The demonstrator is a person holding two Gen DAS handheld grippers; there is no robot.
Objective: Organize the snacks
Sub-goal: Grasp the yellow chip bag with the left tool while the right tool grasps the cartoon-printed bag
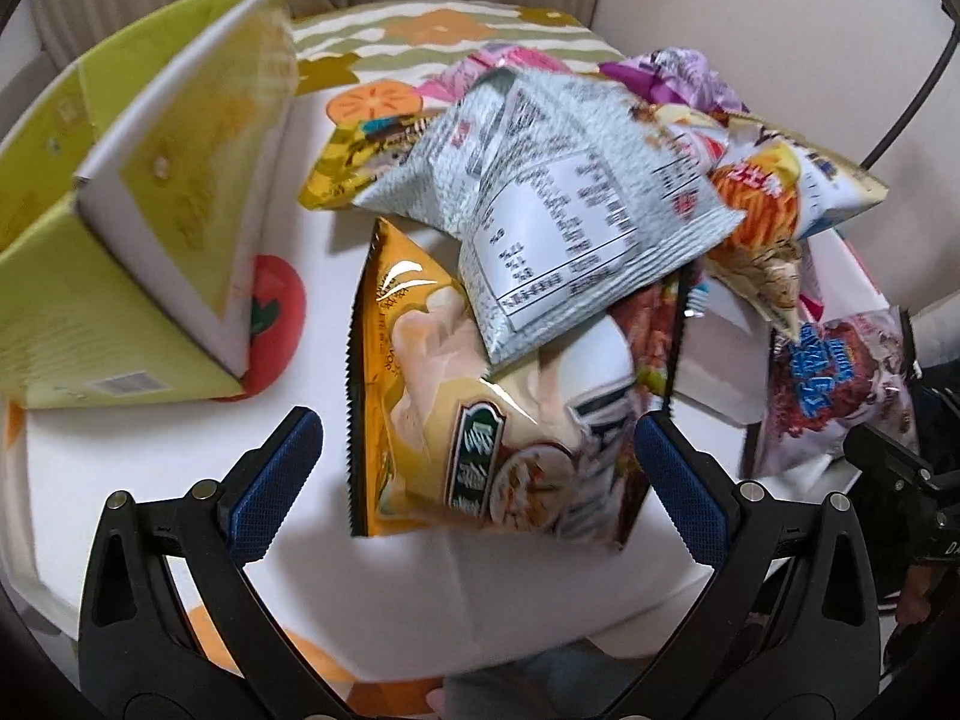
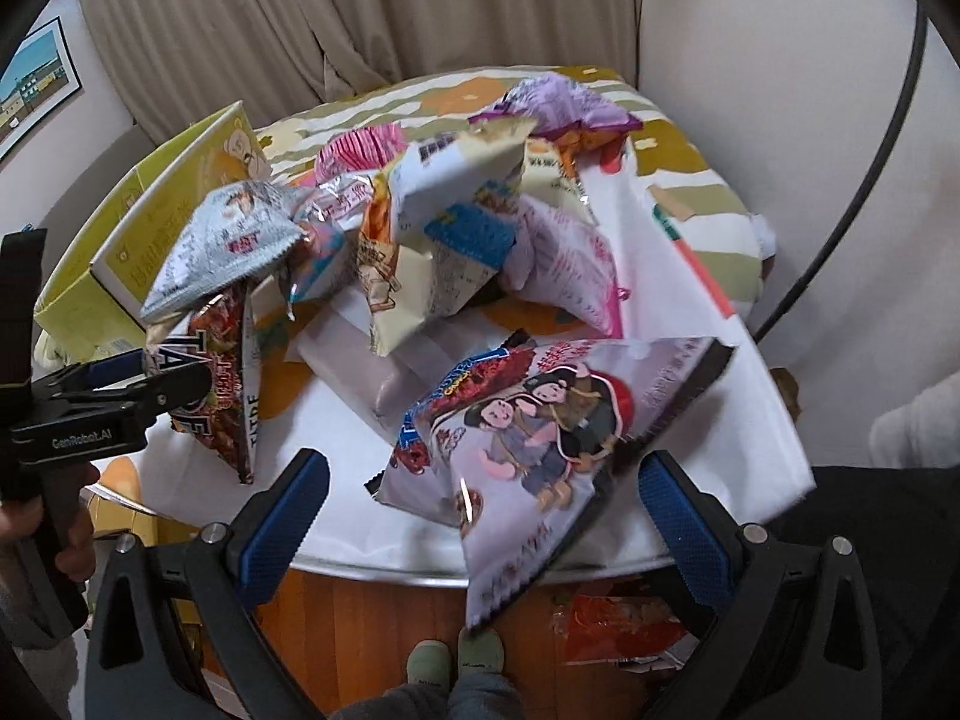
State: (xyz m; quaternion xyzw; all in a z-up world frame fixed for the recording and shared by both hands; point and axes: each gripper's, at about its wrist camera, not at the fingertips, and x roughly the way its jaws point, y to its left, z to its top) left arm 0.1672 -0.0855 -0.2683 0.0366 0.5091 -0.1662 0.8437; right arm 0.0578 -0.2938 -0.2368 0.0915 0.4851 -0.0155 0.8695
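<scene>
Both left gripper (image 1: 479, 462) and right gripper (image 2: 483, 498) fingers spread wide, empty, facing snack pile (image 2: 420, 228) on tabletop (image 1: 300, 570).

Glossy crinkled foil on the orange snack bag (image 1: 420, 384) and grey packet (image 1: 540, 192). Matt printed cardboard on the green box (image 1: 138, 210). Knurled blue pads (image 1: 270, 480) on matt black plastic, perhaps rubber. Cloth tablecloth (image 2: 690, 156); polished wooden floor (image 2: 372, 618).
</scene>
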